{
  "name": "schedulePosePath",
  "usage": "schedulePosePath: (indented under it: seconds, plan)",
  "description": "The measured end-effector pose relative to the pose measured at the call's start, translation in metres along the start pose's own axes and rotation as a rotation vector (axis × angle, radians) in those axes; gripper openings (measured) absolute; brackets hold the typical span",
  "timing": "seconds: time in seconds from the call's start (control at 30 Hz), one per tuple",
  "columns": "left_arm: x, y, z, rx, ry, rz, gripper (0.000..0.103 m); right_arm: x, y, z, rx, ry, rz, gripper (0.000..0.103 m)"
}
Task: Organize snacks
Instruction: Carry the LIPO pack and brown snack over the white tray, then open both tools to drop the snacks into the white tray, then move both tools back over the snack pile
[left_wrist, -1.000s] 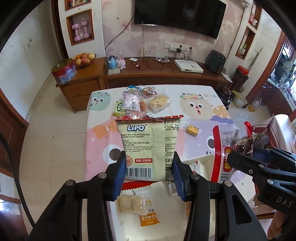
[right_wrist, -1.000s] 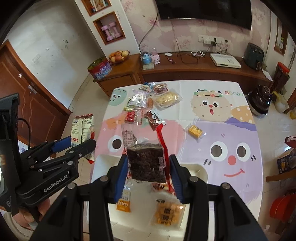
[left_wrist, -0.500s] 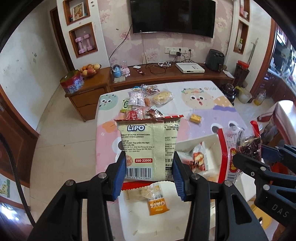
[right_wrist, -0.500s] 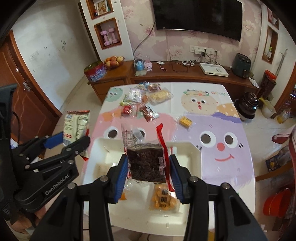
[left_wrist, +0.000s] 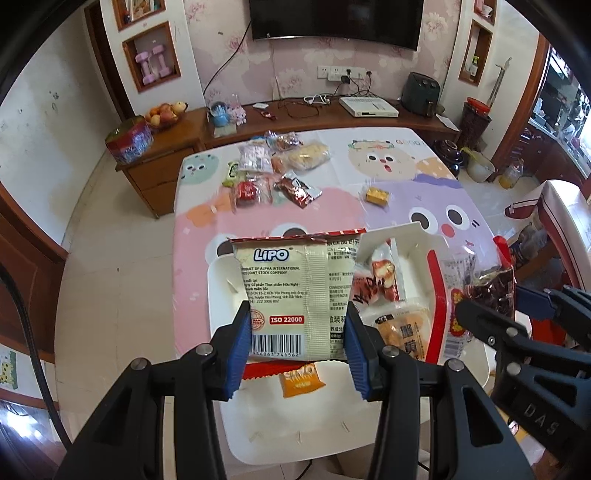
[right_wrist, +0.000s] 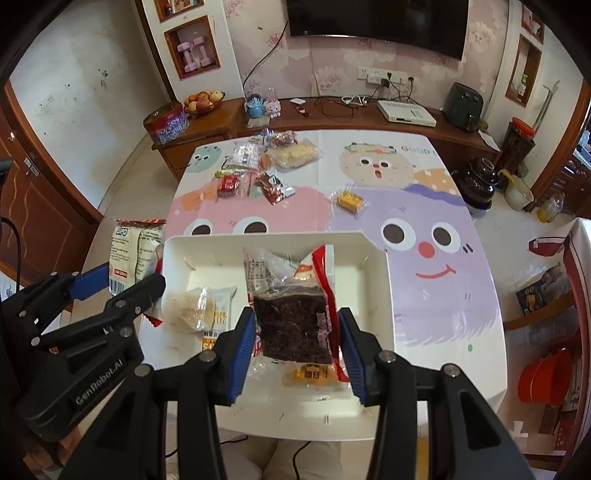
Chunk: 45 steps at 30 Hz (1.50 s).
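The Lipo pack (left_wrist: 295, 302) stands upright between the left gripper's (left_wrist: 297, 349) jaws, pinched at its lower edge, held above the white tray's (right_wrist: 373, 291) left side; the dark snack bag (right_wrist: 295, 325) sits clamped in the right gripper's (right_wrist: 297, 349) jaws over the tray's middle; in the tray lie a pale cracker pack (right_wrist: 201, 308), an orange pack (left_wrist: 301, 380) and a yellow one (right_wrist: 314, 376); the tray rests at the near edge of the bench (right_wrist: 424, 288); farther back on the bench a cluster of loose snacks (right_wrist: 258, 166) lies, with a small yellow pack (right_wrist: 350, 201) apart to its right.
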<state>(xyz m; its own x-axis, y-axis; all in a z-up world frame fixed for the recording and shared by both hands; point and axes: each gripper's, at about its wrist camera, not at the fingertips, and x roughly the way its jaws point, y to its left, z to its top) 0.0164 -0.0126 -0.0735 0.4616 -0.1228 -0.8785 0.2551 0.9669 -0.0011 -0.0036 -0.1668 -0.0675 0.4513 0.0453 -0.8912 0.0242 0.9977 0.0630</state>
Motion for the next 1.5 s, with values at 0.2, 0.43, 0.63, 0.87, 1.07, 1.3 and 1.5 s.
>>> schedulePosePath:
  seconds: [0.2, 0.43, 0.63, 0.87, 1.07, 1.3, 1.5]
  plan:
    - [0.012, 0.001, -0.005, -0.022, 0.056, -0.018, 0.045, 0.005, 0.005, -0.007, -0.022, 0.032, 0.002, 0.045]
    - [0.018, -0.003, -0.008, -0.017, 0.08, -0.018, 0.051, 0.009, 0.004, -0.01, -0.027, 0.055, 0.011, 0.046]
    - [0.017, 0.0, -0.007, -0.019, 0.084, 0.012, 0.081, 0.011, 0.006, -0.011, -0.036, 0.073, 0.0, 0.05]
    - [0.017, 0.003, -0.007, -0.02, 0.086, 0.018, 0.082, 0.015, 0.004, -0.012, -0.021, 0.098, -0.011, 0.052]
    - [0.017, 0.007, -0.007, -0.031, 0.088, 0.016, 0.082, 0.014, 0.007, -0.012, -0.031, 0.095, -0.015, 0.052]
    - [0.018, 0.01, -0.006, -0.04, 0.093, 0.013, 0.082, 0.014, 0.014, -0.01, -0.051, 0.102, -0.023, 0.052]
    - [0.019, 0.011, -0.003, -0.045, 0.088, 0.006, 0.082, 0.014, 0.015, -0.01, -0.051, 0.098, -0.027, 0.052]
